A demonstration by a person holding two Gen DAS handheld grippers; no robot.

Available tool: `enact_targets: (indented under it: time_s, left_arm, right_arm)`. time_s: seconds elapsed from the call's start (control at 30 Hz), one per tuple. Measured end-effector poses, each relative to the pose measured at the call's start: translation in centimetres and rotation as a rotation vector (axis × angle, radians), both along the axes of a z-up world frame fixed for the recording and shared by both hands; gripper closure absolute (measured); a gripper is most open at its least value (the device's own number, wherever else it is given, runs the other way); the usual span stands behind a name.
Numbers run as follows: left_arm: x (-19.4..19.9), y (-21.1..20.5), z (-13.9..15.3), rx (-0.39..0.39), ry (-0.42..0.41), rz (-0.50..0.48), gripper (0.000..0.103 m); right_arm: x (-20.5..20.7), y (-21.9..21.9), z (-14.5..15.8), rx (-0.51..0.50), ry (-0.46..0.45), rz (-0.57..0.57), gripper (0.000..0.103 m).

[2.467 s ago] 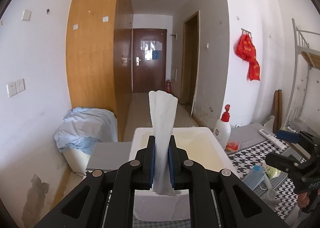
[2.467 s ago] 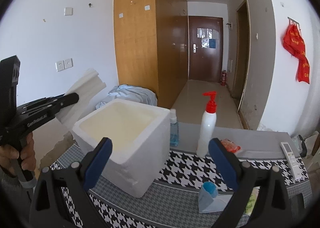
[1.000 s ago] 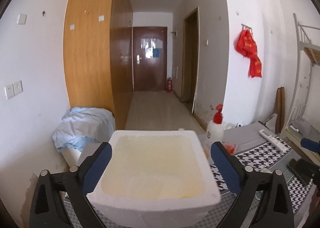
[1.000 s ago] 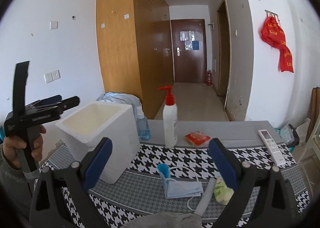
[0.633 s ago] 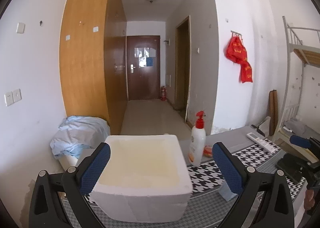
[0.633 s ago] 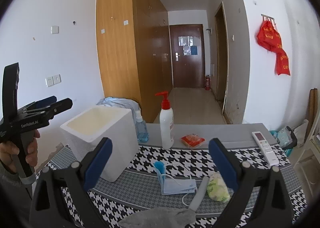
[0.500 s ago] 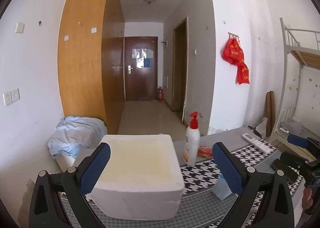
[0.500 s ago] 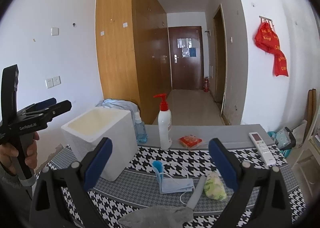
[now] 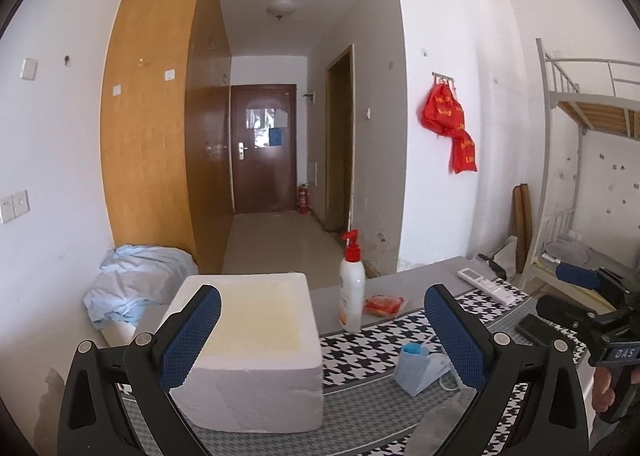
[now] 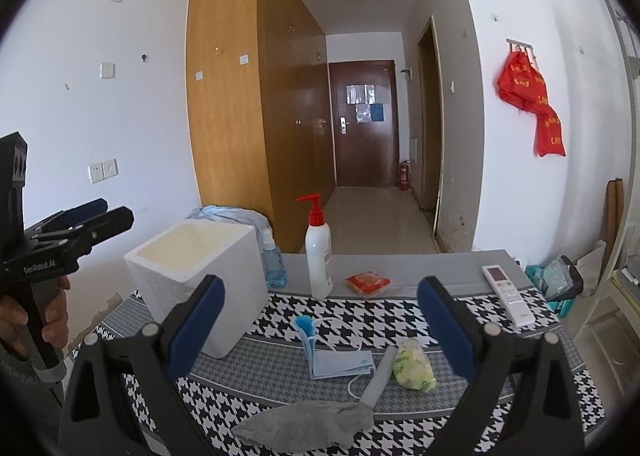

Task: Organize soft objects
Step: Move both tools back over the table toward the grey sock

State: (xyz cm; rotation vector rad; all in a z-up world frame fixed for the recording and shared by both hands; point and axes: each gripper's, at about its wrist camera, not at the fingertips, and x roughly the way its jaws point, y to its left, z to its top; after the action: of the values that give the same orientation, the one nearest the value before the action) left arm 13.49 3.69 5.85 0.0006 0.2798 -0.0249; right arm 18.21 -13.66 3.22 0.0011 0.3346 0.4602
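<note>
A white foam box [image 9: 248, 352] stands at the table's left; it also shows in the right wrist view [image 10: 200, 280]. A blue face mask [image 10: 340, 362] lies on the houndstooth cloth, also seen in the left wrist view [image 9: 416, 368]. A grey cloth [image 10: 308, 426] and a yellow-green soft bundle [image 10: 412, 370] lie near the front. My left gripper [image 9: 320, 332] is open and empty above the box's near side. My right gripper [image 10: 320, 320] is open and empty, above the mask.
A red-pump lotion bottle [image 10: 319, 256], a small blue bottle [image 10: 273, 262], a red packet [image 10: 367, 282] and a white remote [image 10: 507, 294] sit toward the table's back. A blue cloth heap [image 9: 136, 284] lies beyond the box. A bunk bed [image 9: 588, 176] stands at right.
The left gripper opened and dropped the white folded tissue it held, then pulled back from the foam box. The right gripper has also drawn back, bringing the mask and cloths into view.
</note>
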Motion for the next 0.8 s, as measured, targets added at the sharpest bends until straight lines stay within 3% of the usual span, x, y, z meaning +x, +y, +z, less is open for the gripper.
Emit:
enact_targets:
  time_s: [0.8]
  left_arm:
    - [-1.6, -1.8, -0.9, -0.027, -0.007, -0.065, 0.001]
  right_arm:
    - [-1.7, -2.0, -0.1, -0.002, -0.021, -0.054, 0.003]
